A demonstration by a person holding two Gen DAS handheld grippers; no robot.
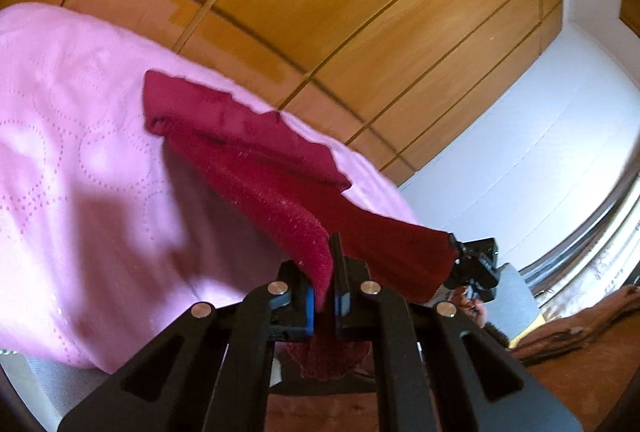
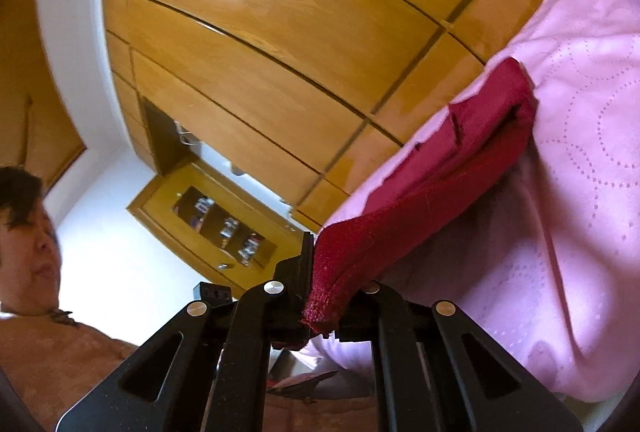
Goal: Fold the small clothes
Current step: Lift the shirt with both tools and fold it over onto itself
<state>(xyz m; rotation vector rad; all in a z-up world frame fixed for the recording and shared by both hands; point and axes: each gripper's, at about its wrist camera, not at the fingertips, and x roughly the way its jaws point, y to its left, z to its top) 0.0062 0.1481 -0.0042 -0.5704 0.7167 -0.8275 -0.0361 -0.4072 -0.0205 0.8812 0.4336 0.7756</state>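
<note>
Left hand-held gripper point(image 1: 332, 268) clamped on one corner of red garment point(image 1: 256, 160); right hand-held gripper point(image 2: 320, 272) clamped on other corner. Garment lifted at near end, far end resting on pink bedspread point(image 1: 72, 136) by bed's far edge. Fold judged half-made; laying flat, further folds left.
</note>
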